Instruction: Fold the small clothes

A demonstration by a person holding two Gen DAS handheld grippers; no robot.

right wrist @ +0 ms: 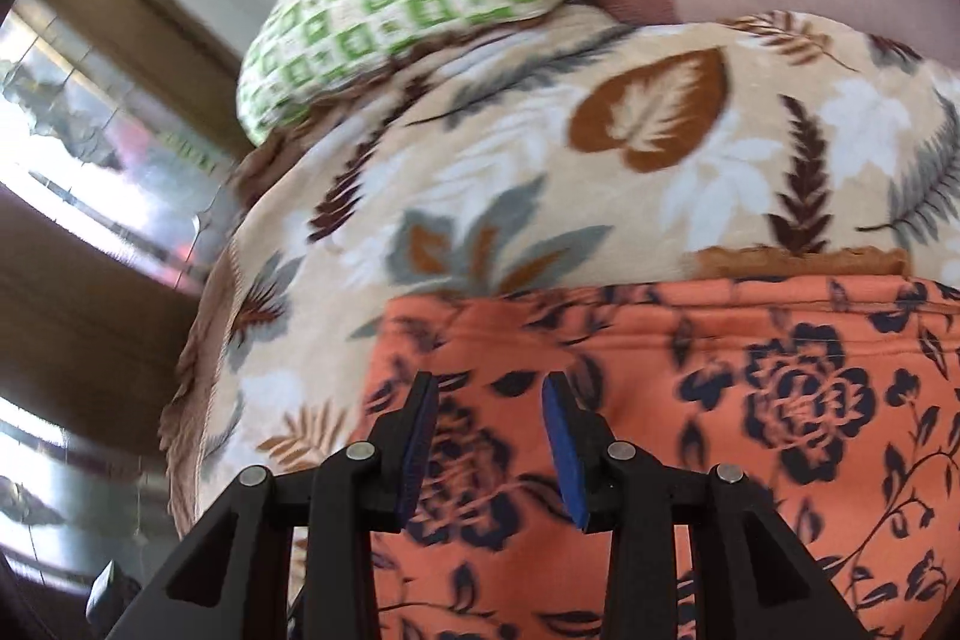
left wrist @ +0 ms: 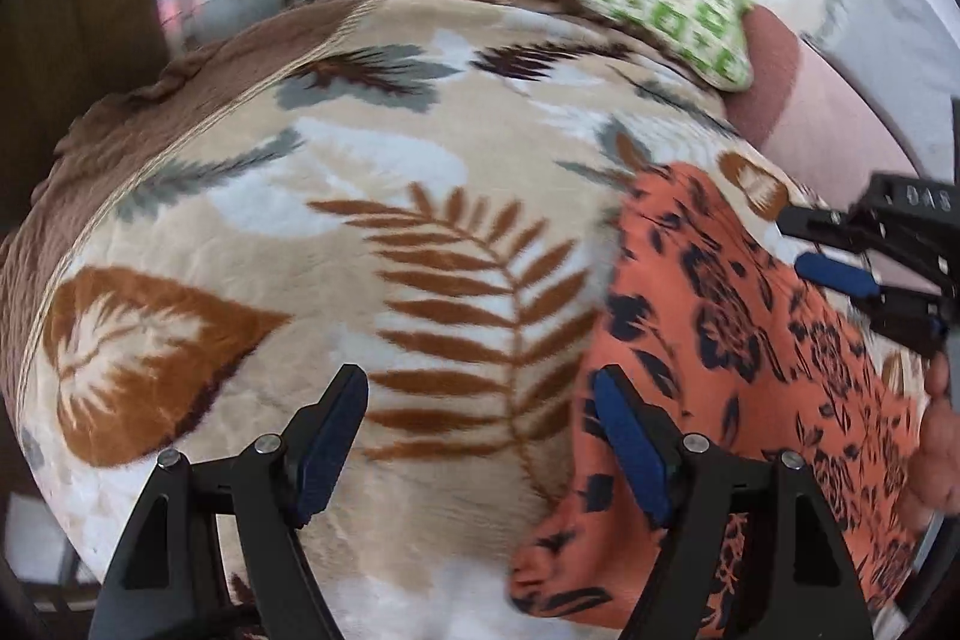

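Orange flowered garment [left wrist: 738,340] spread on leaf-print blanket [left wrist: 300,232], right of centre. Left gripper [left wrist: 480,436] wide apart, empty. Right gripper [right wrist: 489,436] partly open above garment, gripping nothing.

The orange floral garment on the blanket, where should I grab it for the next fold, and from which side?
Grip the orange floral garment at its straight hemmed far edge, probably near the left corner. Come down from above with the right gripper, open and empty over that part; the cloth lies flat on the leaf-print blanket, so one pad must slip under the edge.
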